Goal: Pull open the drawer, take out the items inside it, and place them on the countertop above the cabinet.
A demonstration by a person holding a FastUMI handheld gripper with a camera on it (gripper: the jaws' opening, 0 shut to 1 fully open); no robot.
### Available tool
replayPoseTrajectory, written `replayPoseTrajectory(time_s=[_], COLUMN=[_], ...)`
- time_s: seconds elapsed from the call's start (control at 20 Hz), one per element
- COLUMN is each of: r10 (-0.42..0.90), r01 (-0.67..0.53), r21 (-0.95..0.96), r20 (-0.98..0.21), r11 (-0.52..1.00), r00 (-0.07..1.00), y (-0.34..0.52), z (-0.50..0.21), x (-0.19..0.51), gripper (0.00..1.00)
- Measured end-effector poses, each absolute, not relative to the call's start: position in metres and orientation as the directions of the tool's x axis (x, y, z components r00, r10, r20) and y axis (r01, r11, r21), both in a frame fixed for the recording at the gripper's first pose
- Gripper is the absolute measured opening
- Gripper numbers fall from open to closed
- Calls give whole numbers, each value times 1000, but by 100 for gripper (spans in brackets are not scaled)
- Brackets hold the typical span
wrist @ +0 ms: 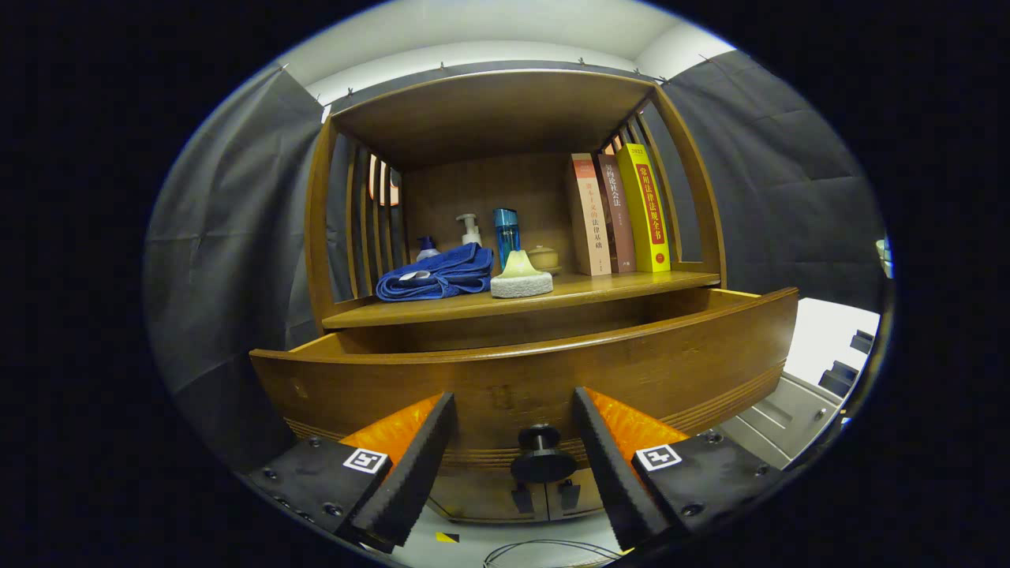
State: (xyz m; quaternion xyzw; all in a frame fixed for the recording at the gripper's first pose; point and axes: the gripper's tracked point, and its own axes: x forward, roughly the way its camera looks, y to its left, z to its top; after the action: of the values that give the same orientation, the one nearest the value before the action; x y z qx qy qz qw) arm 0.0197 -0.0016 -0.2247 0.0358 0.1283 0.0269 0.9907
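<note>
The wooden drawer stands pulled out of the cabinet, its curved front facing me. Its dark round knob sits low on the front, between my fingers but apart from both. My gripper is open, fingers spread either side of the knob. The drawer's inside is hidden behind its front. On the countertop above lie a folded blue cloth and a pale sponge.
At the back of the countertop stand a pump bottle, a blue bottle, a small jar and three upright books. Wooden slats and posts close in the shelf's sides. A cable lies on the floor below.
</note>
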Motion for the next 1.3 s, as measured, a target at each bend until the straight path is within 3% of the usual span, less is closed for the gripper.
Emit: replayPoseTrajectory(time_s=[1.3], r10=[63], r01=[-43], r21=[69], r20=[-328], r11=[997], r00=[942], y=[3], z=[-263], x=[132], gripper=[99])
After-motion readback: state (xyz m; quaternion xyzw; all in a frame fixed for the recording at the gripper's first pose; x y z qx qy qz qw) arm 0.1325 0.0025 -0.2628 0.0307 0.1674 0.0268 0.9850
